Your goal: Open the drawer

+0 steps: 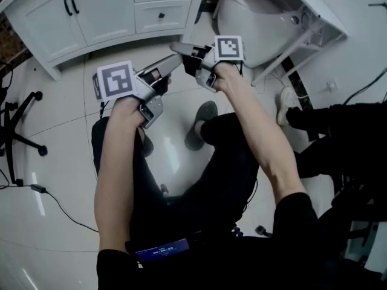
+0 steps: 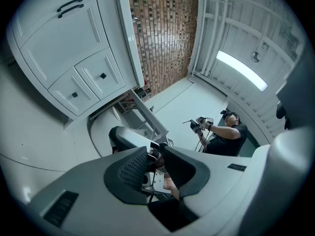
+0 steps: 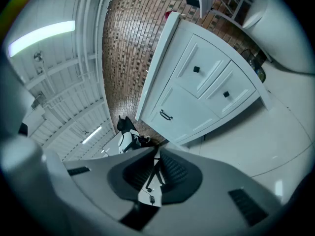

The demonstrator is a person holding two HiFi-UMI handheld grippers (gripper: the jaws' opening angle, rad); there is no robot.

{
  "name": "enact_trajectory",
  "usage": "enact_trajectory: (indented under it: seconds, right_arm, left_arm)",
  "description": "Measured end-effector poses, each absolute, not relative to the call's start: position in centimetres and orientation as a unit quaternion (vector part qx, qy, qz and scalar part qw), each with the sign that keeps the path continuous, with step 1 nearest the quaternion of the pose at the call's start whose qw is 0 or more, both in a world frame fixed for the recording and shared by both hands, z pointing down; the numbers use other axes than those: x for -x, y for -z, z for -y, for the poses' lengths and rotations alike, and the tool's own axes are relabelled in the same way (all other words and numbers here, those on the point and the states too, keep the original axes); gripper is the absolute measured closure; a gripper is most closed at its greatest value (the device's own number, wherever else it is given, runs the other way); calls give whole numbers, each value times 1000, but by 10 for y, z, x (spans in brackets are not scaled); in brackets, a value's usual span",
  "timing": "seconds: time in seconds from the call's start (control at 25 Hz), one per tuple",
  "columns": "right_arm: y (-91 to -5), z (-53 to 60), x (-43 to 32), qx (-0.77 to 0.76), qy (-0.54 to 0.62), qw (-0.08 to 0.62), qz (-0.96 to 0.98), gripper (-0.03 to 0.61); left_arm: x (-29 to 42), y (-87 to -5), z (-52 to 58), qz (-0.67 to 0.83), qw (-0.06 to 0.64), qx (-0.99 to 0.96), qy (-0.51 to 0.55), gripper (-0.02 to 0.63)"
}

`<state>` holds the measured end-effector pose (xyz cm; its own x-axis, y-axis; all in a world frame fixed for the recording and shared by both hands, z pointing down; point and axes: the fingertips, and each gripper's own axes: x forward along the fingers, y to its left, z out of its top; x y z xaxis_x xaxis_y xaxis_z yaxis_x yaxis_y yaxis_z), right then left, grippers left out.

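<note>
Drawers (image 1: 160, 16), two white fronts with small black knobs, sit flush and shut in a white cabinet (image 1: 103, 11) at the top of the head view, beside a pair of doors with black handles. The cabinet stands on a glossy white tiled floor (image 1: 66, 162). A brick wall (image 2: 162, 28) rises beside it. A white rounded tub (image 1: 260, 23) fills the upper right, and a black office chair (image 1: 15, 125) shows at the left edge.

A seated person in dark trousers holds both tools out above the floor. The left gripper (image 1: 172, 60) has its jaws a narrow gap apart with nothing between them. The right gripper (image 1: 179, 47) has its jaws pressed together, also empty. Their tips nearly cross near the middle of the frame.

Both drawers lie well apart from the jaws: higher in the head view, upper left in the left gripper view, upper right in the right gripper view.
</note>
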<state>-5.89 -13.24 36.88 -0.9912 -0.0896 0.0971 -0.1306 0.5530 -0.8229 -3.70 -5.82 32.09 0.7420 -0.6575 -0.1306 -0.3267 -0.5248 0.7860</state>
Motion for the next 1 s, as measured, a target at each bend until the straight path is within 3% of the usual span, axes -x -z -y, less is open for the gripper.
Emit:
enact_trajectory:
  seconds: [0.28, 1.0]
  right_arm:
    - [-383, 142, 65, -78, -468, 35, 880, 464]
    - [-401, 212, 101, -92, -478, 67, 871, 416]
  left_arm:
    - [37, -326, 60, 290, 395, -845, 214, 508]
    - [71, -321, 121, 298, 411, -830, 230, 508]
